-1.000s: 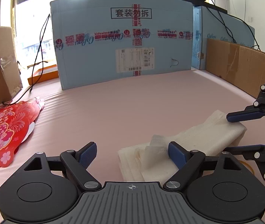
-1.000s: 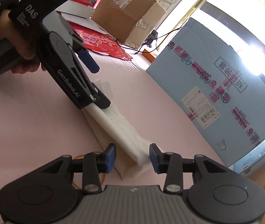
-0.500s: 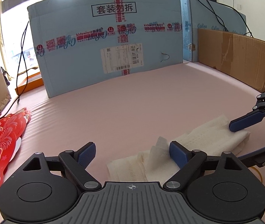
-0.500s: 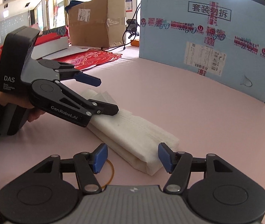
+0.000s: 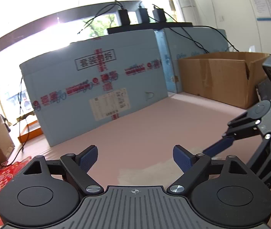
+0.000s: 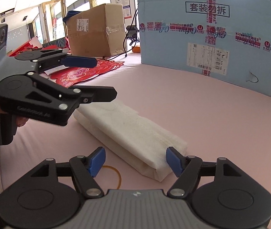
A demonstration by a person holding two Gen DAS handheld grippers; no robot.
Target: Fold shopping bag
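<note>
The white folded shopping bag (image 6: 135, 131) lies as a long flat bundle on the pink tabletop (image 6: 221, 114). My right gripper (image 6: 135, 161) is low at the bag's near end. Its jaws are opening, with that end between them and neither pad pressing on it. My left gripper (image 6: 105, 79) hovers open above the bag's far end, held by a hand, with nothing in it. In the left wrist view my left gripper (image 5: 135, 158) is open over the table and the bag (image 5: 145, 171) shows only as a pale blur below it. One finger (image 5: 218, 146) of the right gripper reaches in from the right.
A yellow rubber band (image 6: 116, 173) lies on the table by the right gripper's left finger. A big blue carton (image 6: 212, 38) stands at the back. A brown box (image 6: 97, 30) and red paper decorations (image 6: 82, 74) are at the far left. An open brown carton (image 5: 221, 76) stands at the right.
The left gripper has lifted off the bag and tipped upward, so the bag has nearly left its view. The right gripper's jaws have spread wider around the bag's near end.
</note>
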